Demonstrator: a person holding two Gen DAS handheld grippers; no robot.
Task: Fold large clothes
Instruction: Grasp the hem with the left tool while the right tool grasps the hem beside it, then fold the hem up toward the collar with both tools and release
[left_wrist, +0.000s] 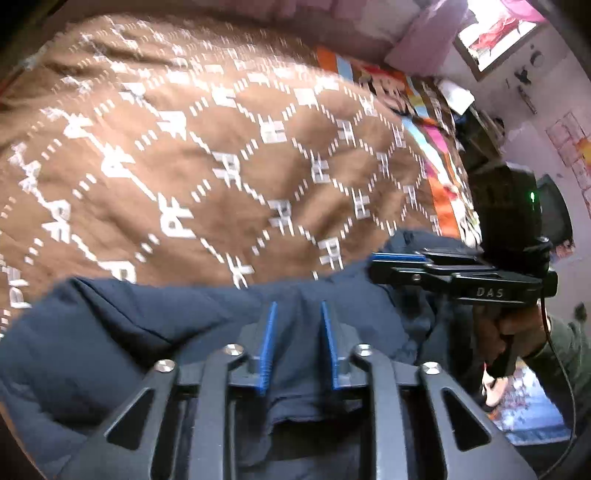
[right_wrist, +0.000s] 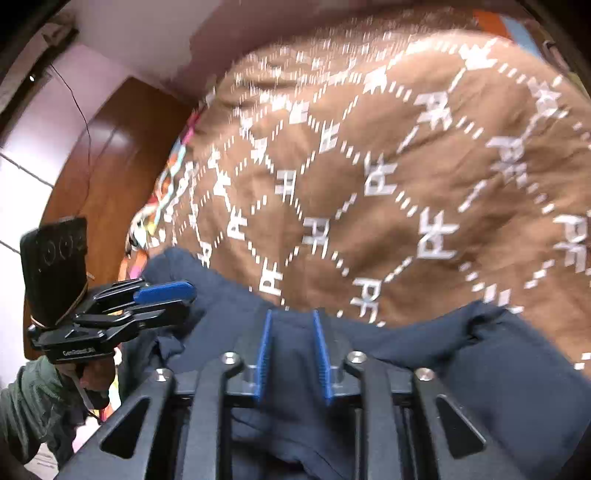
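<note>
Where the dark navy garment (left_wrist: 155, 332) lay nearest the cameras, it was seen bunched in soft folds along the near edge of a brown blanket (left_wrist: 221, 155) patterned with white dashed diamonds and letters. In the left wrist view the left gripper (left_wrist: 298, 345) was angled steeply down over the navy cloth, its blue-padded jaws set narrowly apart; fabric was seen in the gap between them, but the pads did not appear to press on it. In the right wrist view the right gripper (right_wrist: 293, 352) was posed alike, jaws a small way apart, navy cloth showing between and below the pads (right_wrist: 264, 354) without a clear pinch. Each gripper was also caught from the side by the other camera, just beside the garment's edge, held by a hand (left_wrist: 509, 328) emerging from a grey-green sleeve (right_wrist: 33, 402). Beyond the garment, the blanket was spread across most of the bed, blurred by motion. A brightly coloured cartoon sheet (left_wrist: 376, 79) was seen past its far edge. Farther off, pale pink-lilac walls (left_wrist: 565, 122), a framed picture (left_wrist: 498, 33) and a polished wooden panel (right_wrist: 110, 147) were visible.
</note>
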